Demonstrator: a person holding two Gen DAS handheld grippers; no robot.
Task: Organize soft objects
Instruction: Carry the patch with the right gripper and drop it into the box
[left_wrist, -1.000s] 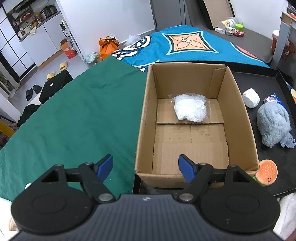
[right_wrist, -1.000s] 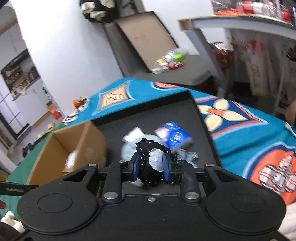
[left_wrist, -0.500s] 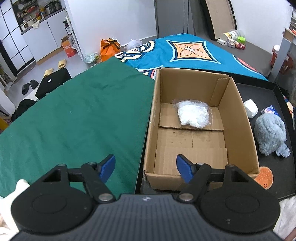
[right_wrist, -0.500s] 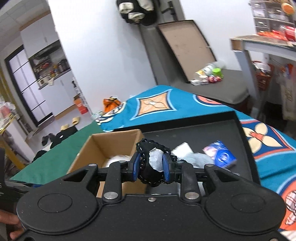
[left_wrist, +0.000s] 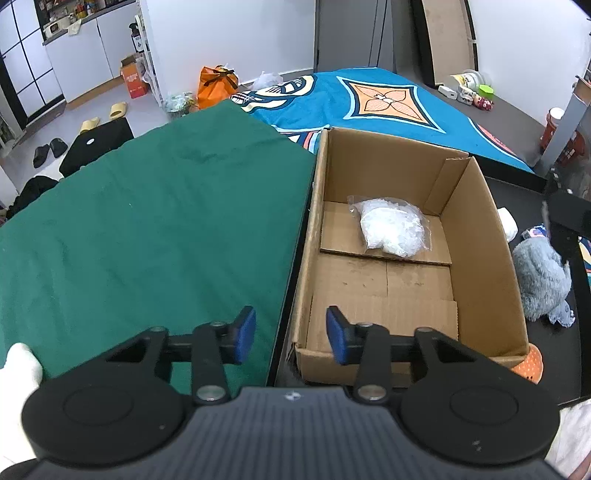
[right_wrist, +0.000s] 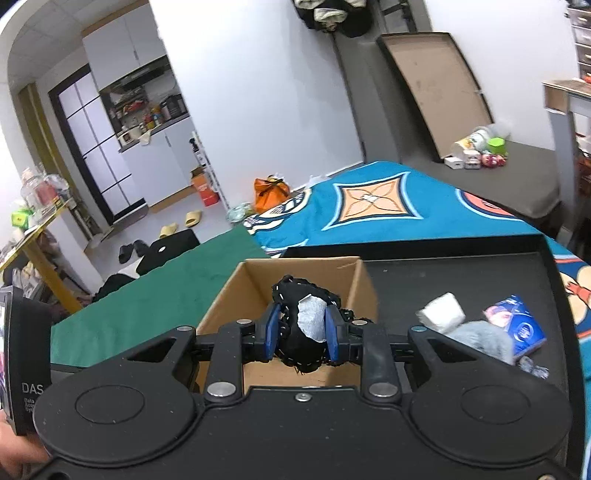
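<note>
Two claws: right claw (right_wrist: 301, 334) clamped on black pouch (right_wrist: 295, 325); left claw (left_wrist: 291, 335) closing, empty.

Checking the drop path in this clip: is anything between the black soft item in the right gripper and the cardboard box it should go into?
Nothing visible blocks it. The right gripper is shut on the black soft item, with the open-topped cardboard box directly beyond. Inside lies only a clear bag of white stuff toward the far end, leaving bare floor nearer.

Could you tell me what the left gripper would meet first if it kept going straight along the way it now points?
Probably the near-left corner of the cardboard box: the left gripper, closing with nothing between its pads, straddles that wall, though depth is uncertain.
</note>
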